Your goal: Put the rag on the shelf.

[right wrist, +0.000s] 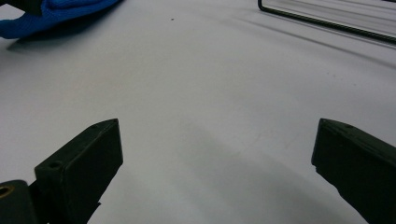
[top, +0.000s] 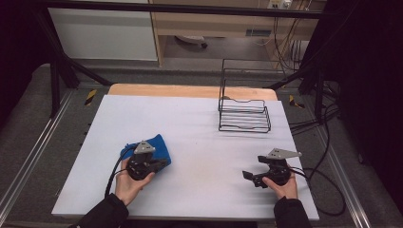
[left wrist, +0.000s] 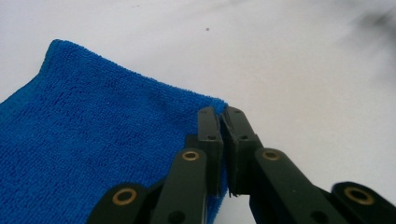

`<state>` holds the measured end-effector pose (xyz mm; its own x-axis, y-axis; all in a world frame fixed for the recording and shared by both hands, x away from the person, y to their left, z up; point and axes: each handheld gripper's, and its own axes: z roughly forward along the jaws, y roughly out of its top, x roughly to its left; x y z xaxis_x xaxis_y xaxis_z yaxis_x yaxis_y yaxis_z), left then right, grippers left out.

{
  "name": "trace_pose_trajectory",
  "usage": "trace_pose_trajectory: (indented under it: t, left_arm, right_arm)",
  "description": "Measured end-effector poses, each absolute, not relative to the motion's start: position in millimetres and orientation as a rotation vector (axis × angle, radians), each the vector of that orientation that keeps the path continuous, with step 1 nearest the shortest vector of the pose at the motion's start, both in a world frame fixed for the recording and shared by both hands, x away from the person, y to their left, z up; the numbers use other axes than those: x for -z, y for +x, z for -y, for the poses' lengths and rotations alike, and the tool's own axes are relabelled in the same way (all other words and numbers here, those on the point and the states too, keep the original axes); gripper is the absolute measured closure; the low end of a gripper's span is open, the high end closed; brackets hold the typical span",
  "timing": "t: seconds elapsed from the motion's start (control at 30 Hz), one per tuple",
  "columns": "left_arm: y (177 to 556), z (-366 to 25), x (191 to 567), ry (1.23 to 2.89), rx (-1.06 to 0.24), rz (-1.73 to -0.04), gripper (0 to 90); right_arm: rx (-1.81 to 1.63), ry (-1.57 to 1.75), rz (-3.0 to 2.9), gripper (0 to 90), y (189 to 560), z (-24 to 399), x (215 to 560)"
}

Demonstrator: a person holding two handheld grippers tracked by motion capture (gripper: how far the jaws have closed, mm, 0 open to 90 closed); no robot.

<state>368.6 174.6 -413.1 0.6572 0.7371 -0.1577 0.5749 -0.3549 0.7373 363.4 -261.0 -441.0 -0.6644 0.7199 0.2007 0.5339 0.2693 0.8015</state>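
A blue terry cloth (top: 159, 144) lies folded on the white table top (top: 190, 118) at the left. In the left gripper view the blue cloth (left wrist: 93, 140) covers the left half, and my left gripper (left wrist: 223, 114) is shut, its jaws pinching the cloth's right edge near a corner. In the high view the left gripper (top: 163, 164) rests low over the cloth's near side, held by a hand. My right gripper (top: 247, 175) sits near the front right of the table, pointing left. In its own view the right gripper (right wrist: 217, 140) is wide open over bare table, with the cloth (right wrist: 51, 14) far off.
A black wire rack (top: 244, 115) stands on the table at the back right; its base wire (right wrist: 327, 21) crosses the top of the right gripper view. Cables trail off the table's right edge. A wooden strip borders the far edge.
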Motion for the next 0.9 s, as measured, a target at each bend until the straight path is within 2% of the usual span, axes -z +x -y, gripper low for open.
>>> trace_pose_trajectory:
  t: [0.63,0.9]
  left_arm:
    - [360.6,-96.9,409.8,2.111,-0.211,-0.938,85.7]
    - [368.6,-69.4,421.0,2.142,-0.2,-0.923,85.3]
  right_arm:
    - [-1.349,1.17,-2.33,2.5,364.1,260.5,441.3]
    - [-1.347,1.167,-2.331,2.6,364.2,260.5,441.2]
